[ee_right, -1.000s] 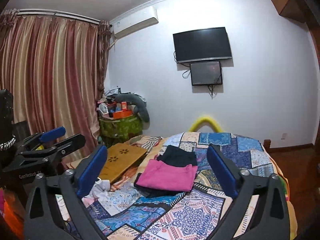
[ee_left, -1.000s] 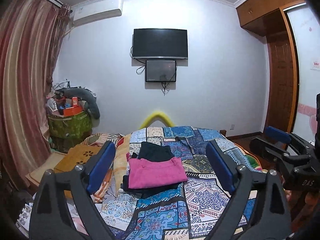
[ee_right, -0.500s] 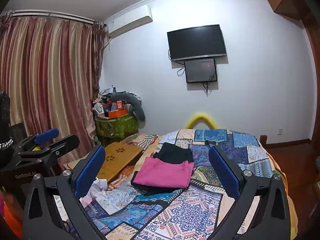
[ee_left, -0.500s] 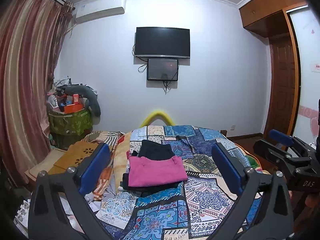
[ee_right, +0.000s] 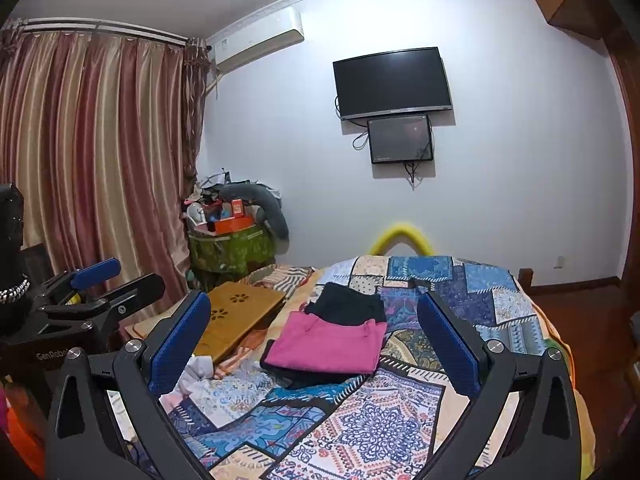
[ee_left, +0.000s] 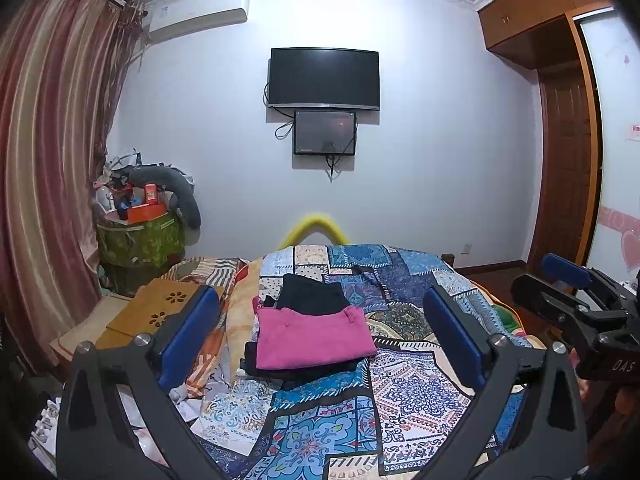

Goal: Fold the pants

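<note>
Folded pink pants [ee_left: 312,338] lie on top of a dark folded garment [ee_left: 312,300] on the patchwork bedspread [ee_left: 400,392]; they also show in the right wrist view [ee_right: 328,344], with the dark garment [ee_right: 346,308] behind. My left gripper [ee_left: 320,340] is open and empty, held above the near part of the bed, well short of the pile. My right gripper [ee_right: 316,344] is open and empty, likewise held back from the pile. Each gripper shows at the edge of the other's view.
A wooden lap desk [ee_right: 236,320] lies on the bed's left side beside crumpled white cloth [ee_right: 192,376]. A green bin [ee_left: 140,244] full of clutter stands by the curtain. A TV [ee_left: 324,78] hangs on the far wall. A wooden door [ee_left: 564,176] is at right.
Both grippers have tilted slightly, shifting the views; the pile of folded clothes has not moved. Jaws stay open.
</note>
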`<state>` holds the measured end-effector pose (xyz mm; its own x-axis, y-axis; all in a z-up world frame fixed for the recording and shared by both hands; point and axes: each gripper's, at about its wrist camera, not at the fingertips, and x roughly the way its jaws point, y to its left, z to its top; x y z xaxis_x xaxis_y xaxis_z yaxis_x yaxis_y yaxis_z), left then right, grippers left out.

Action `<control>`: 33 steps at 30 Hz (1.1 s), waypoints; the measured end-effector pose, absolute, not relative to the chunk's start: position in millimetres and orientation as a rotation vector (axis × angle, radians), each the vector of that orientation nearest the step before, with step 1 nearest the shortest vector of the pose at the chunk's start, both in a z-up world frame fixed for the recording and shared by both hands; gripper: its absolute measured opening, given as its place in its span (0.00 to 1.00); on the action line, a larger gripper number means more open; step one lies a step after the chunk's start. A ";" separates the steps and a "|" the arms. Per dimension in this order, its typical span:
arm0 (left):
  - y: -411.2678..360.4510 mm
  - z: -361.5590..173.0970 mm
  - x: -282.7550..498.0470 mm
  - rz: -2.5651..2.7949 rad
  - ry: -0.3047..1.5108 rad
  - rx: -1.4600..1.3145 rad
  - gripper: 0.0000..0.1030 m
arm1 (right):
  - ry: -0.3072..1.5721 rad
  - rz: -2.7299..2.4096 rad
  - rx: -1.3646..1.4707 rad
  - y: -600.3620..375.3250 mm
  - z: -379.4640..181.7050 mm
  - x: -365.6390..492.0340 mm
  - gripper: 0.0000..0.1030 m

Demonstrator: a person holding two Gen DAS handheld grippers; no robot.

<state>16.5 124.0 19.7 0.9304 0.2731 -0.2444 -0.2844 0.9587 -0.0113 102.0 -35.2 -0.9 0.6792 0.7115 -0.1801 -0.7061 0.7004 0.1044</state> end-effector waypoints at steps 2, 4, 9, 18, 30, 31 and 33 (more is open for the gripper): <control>124.3 19.3 16.4 0.284 0.245 -0.048 1.00 | 0.215 0.795 0.028 -36.1 -1.8 102.8 1.00; 123.9 19.7 17.1 0.285 0.245 -0.047 1.00 | 0.214 0.792 0.029 -35.8 -2.5 102.8 1.00; 123.9 19.7 16.8 0.285 0.244 -0.047 1.00 | 0.214 0.785 0.027 -37.5 -2.0 103.0 1.00; 124.2 20.2 18.6 0.281 0.247 -0.053 1.00 | 0.218 0.779 0.030 -40.2 -1.6 101.2 1.00; 124.2 19.8 19.5 0.259 0.250 -0.057 1.00 | 0.213 0.770 0.027 -41.7 0.1 100.6 1.00; 124.6 19.9 19.5 0.255 0.250 -0.060 1.00 | 0.212 0.769 0.027 -41.6 -0.2 100.8 1.00; 124.9 20.0 18.8 0.250 0.248 -0.063 1.00 | 0.210 0.767 0.026 -42.0 0.0 100.5 1.00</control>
<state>18.8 124.9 20.0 0.9388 0.2367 -0.2502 -0.2522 0.9672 -0.0310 100.5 -42.0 0.0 0.7001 0.6913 -0.1789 -0.6861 0.7206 0.0996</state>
